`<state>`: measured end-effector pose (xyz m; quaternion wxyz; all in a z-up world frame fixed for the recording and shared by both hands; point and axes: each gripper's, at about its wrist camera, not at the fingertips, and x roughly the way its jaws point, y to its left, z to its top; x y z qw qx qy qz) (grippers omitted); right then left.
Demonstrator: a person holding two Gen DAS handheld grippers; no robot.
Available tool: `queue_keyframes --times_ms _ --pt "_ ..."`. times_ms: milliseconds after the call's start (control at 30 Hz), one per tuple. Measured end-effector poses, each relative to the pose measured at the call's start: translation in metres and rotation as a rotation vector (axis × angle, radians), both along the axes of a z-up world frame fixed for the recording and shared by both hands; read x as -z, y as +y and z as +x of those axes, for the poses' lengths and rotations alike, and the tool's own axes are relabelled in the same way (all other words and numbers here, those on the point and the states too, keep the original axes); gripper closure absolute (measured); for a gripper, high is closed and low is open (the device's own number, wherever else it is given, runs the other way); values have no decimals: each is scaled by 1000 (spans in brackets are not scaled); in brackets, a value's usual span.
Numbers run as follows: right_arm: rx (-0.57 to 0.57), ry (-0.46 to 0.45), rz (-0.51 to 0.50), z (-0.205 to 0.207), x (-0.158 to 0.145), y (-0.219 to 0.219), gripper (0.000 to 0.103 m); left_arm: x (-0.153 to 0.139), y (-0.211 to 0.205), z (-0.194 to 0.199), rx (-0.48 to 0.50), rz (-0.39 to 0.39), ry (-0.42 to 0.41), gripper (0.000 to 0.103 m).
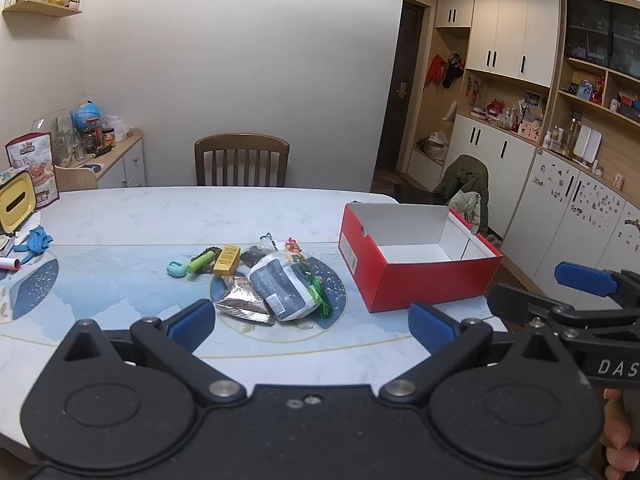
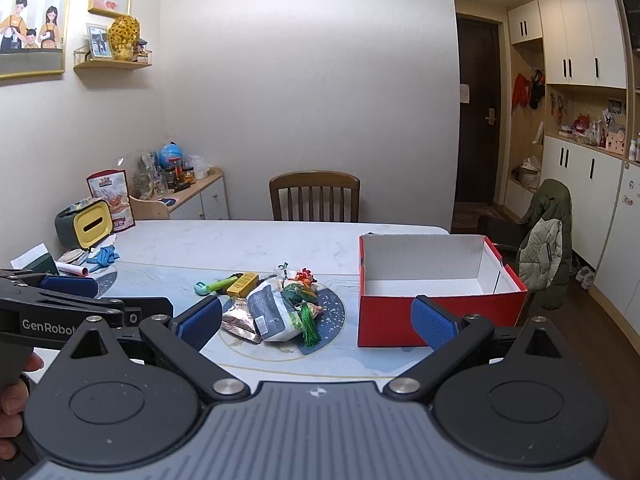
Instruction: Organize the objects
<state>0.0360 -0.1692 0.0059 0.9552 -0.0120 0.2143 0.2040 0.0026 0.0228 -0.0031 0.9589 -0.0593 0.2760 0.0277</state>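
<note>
A heap of small objects lies mid-table: a grey-and-white pouch [image 1: 282, 284] [image 2: 271, 309], a silver foil packet [image 1: 242, 303] [image 2: 239, 323], a yellow box [image 1: 227, 260] [image 2: 242, 283], a green tube [image 1: 199, 262] [image 2: 219, 283], a teal clip [image 1: 176, 269], a green tassel [image 2: 309, 323]. To its right stands an open red shoebox [image 1: 416, 280] [image 2: 436, 322], white inside, nothing in it. My left gripper [image 1: 312, 326] hovers open just short of the heap. My right gripper [image 2: 316, 326] is open too, nearer the box. Both hold nothing.
The marble table [image 1: 160, 216] carries a yellow tissue holder [image 2: 92, 226], blue gloves [image 1: 36, 240] and a snack bag [image 2: 112, 198] at far left. A wooden chair [image 1: 241, 160] stands behind it; a jacket-draped chair [image 2: 546, 240] and cabinets stand right.
</note>
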Motion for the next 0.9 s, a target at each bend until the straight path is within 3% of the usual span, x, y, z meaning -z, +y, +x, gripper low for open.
queue_keyframes --times_ms 400,667,900 --pt "29 32 -30 44 9 41 2 12 46 58 52 -40 33 0" --pt "12 73 -84 95 24 89 2 47 108 119 43 -122 128 1" --pt "-18 121 -152 142 51 128 2 75 152 170 14 -71 147 1"
